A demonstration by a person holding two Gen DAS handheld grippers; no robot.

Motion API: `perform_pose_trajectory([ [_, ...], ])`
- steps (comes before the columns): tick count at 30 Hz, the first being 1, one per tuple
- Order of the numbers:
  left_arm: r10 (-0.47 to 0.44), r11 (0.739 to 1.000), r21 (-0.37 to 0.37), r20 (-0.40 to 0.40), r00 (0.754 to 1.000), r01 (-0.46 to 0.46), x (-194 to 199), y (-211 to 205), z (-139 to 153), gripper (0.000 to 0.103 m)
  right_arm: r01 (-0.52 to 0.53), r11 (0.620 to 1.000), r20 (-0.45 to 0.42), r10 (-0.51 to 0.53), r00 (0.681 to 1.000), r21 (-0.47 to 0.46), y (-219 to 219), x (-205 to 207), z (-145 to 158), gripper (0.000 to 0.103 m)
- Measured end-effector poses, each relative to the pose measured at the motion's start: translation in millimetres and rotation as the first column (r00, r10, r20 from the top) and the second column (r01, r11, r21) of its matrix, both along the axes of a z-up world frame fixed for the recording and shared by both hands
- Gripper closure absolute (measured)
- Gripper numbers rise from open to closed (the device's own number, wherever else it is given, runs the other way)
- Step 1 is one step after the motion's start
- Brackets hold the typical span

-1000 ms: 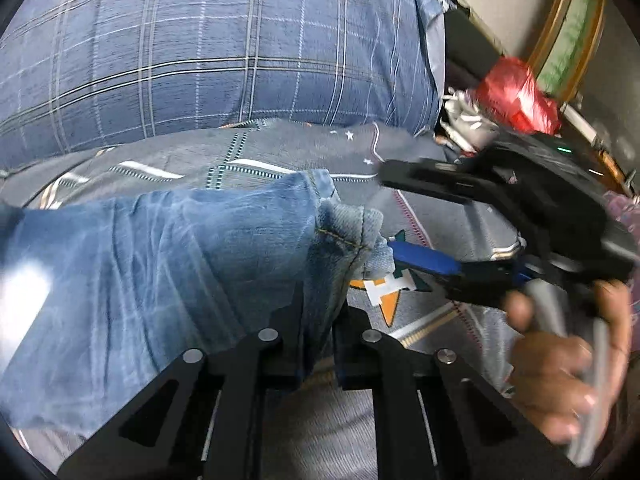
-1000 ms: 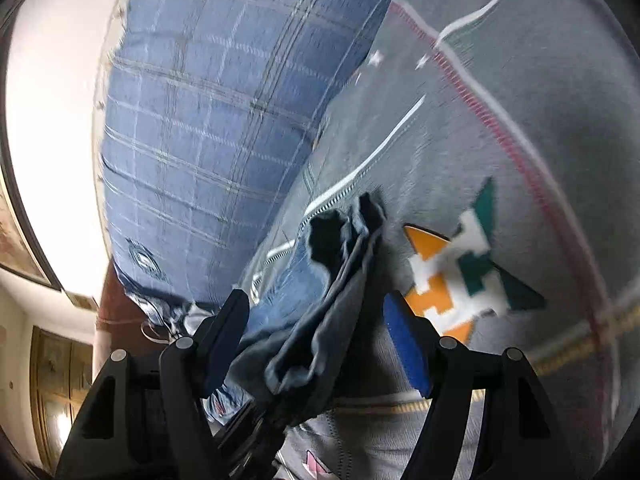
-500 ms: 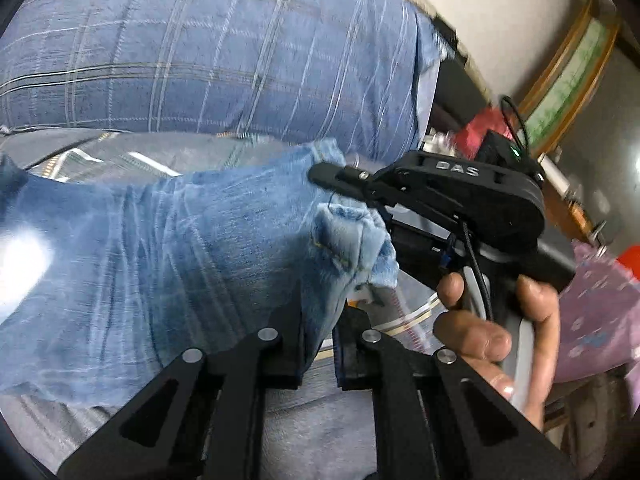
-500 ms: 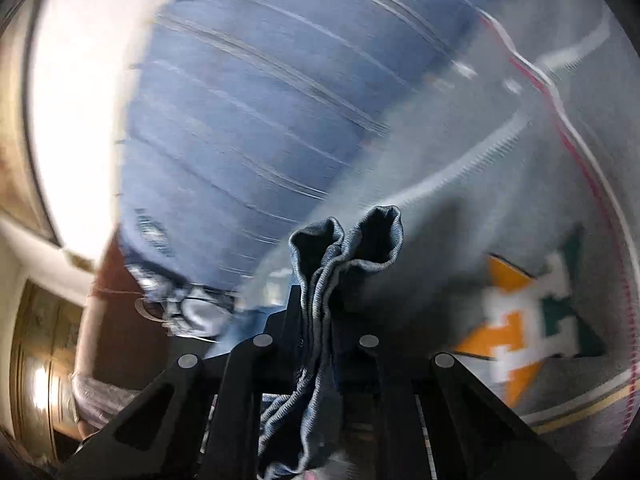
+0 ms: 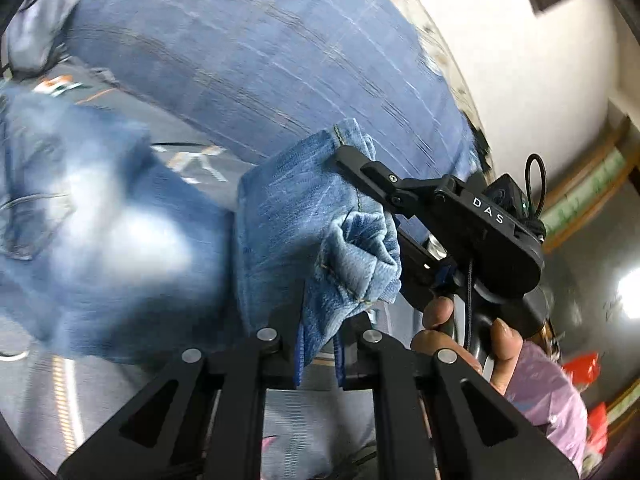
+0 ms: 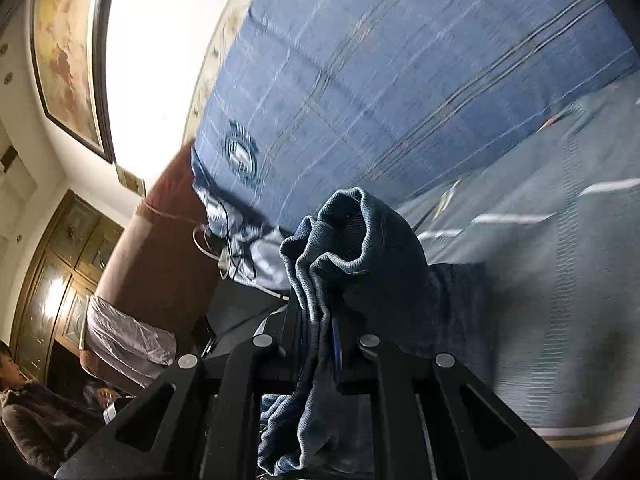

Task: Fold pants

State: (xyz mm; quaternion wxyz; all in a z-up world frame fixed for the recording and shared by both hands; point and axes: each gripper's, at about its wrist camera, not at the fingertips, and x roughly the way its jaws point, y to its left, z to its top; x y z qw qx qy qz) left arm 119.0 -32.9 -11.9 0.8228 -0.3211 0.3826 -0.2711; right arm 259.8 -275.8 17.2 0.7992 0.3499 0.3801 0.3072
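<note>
Blue jeans (image 5: 120,216) lie on a grey patterned bedspread (image 5: 304,432), with the leg end (image 5: 352,256) lifted off it. My left gripper (image 5: 318,364) is shut on the hem at one side. My right gripper (image 6: 316,344) is shut on bunched hem layers (image 6: 340,232) and also shows in the left wrist view (image 5: 360,164), just right of the hem, held by a hand (image 5: 472,340). Both hold the leg end in the air above the bed.
A large blue plaid pillow (image 5: 256,60) lies behind the jeans, seen too in the right wrist view (image 6: 400,80). A brown headboard (image 6: 160,248) with white cables (image 6: 216,248) and two people (image 6: 36,412) are at the left. Red bags (image 5: 580,368) lie at the right.
The right gripper closed on the hem. Both grippers have since lifted the leg end off the bed and carried it toward the pillow.
</note>
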Motion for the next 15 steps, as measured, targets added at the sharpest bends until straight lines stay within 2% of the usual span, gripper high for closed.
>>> perform_pose_trajectory([
  [3, 0.033, 0.999, -0.032, -0.052, 0.998, -0.035, 5.7, 20.0, -21.8, 0.091, -0.029, 0.999, -0.023, 0.029, 0.999, -0.018, 29.5, 10.2, -23.1, 0.092],
  [6, 0.065, 0.998, -0.022, -0.087, 0.994, -0.067, 11.6, 28.8, -39.2, 0.090, -0.049, 0.999, -0.075, 0.047, 0.996, -0.017, 44.9, 21.2, -47.4, 0.091],
  [8, 0.077, 0.996, -0.032, -0.137, 0.988, -0.082, 16.2, 36.3, -48.8, 0.089, -0.060, 0.998, -0.106, 0.058, 0.993, -0.019, 61.8, 31.0, -64.3, 0.087],
  [9, 0.078, 0.996, -0.035, -0.161, 0.984, -0.085, 17.9, 39.4, -53.0, 0.083, -0.066, 0.998, -0.119, 0.064, 0.991, -0.016, 68.5, 31.8, -70.5, 0.087],
  [10, 0.079, 0.996, -0.032, -0.187, 0.979, -0.086, 20.1, 43.3, -56.7, 0.069, -0.076, 0.997, -0.128, 0.074, 0.989, -0.012, 74.0, 33.5, -75.8, 0.077],
  [11, 0.081, 0.996, -0.025, -0.203, 0.976, -0.088, 21.3, 44.9, -58.8, 0.060, -0.096, 0.995, -0.149, 0.094, 0.984, -0.005, 81.2, 35.6, -82.5, 0.055],
  [12, 0.091, 0.995, -0.020, -0.211, 0.973, -0.097, 20.8, 47.2, -59.9, 0.048, -0.102, 0.995, -0.160, 0.101, 0.982, 0.004, 82.2, 34.0, -85.6, 0.044],
  [13, 0.115, 0.992, -0.018, -0.205, 0.972, -0.122, 19.6, 53.1, -58.7, 0.046, -0.085, 0.996, -0.160, 0.087, 0.983, 0.021, 82.3, 32.1, -86.0, 0.040],
  [15, 0.153, 0.988, 0.004, -0.188, 0.970, -0.155, 18.1, 63.8, -52.9, 0.044, -0.077, 0.996, -0.129, 0.082, 0.988, 0.041, 79.3, 27.5, -77.6, 0.040],
])
